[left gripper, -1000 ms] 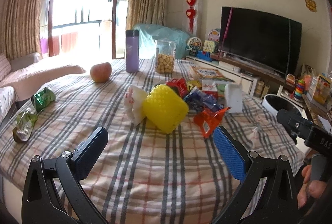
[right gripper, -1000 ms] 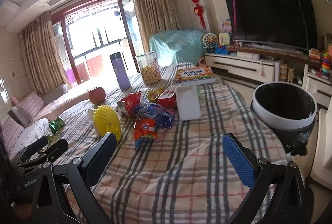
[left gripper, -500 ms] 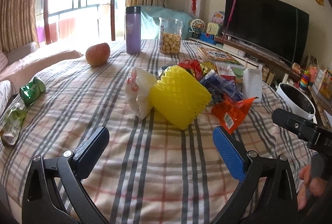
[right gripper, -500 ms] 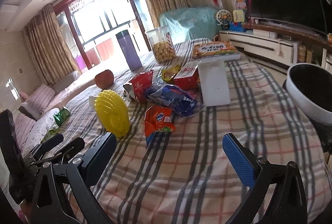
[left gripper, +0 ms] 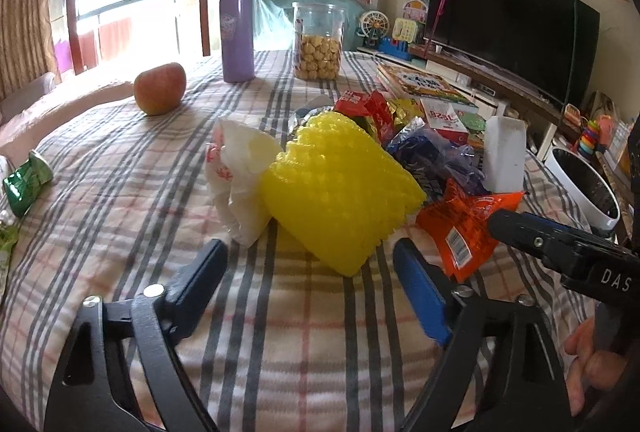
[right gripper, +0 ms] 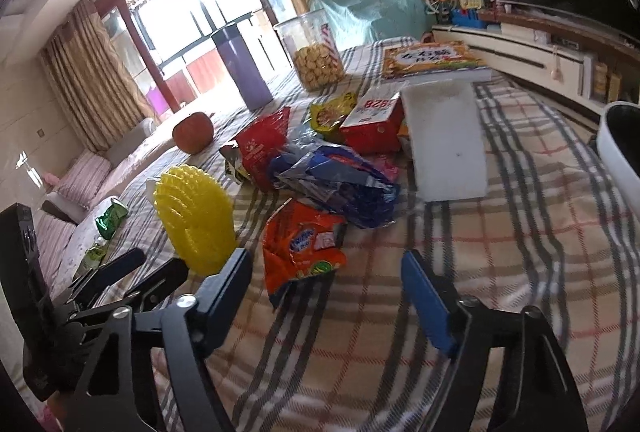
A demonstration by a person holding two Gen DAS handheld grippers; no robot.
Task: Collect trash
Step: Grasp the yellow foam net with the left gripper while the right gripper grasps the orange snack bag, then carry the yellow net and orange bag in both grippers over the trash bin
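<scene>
Both grippers have come closer to the trash pile on the plaid cloth since the earlier frames, and the wrappers now loom larger.

From the left wrist, the left gripper [left gripper: 310, 274] is spread wide and holds nothing, its fingers [left gripper: 202, 274] low over the cloth [left gripper: 280, 344] just short of the yellow foam net [left gripper: 340, 188]. A white bag [left gripper: 236, 176] lies against the net's left side. An orange wrapper [left gripper: 464, 220] lies just right of the net, with a blue wrapper [left gripper: 432, 156] behind it. An apple [left gripper: 160, 88], a purple flask [left gripper: 237, 32] and a cookie jar [left gripper: 318, 40] stand farther back. A bin [left gripper: 584, 184] sits off the right edge.

From the right wrist, the right gripper [right gripper: 326, 296] is also spread and empty, the orange wrapper [right gripper: 300, 244] lying just ahead between its fingers. The foam net [right gripper: 196, 216] stands to the left, the blue wrapper [right gripper: 340, 184] beyond, near a red box [right gripper: 374, 120] and a white block [right gripper: 444, 136]. The left gripper [right gripper: 132, 272] shows at the lower left.
</scene>
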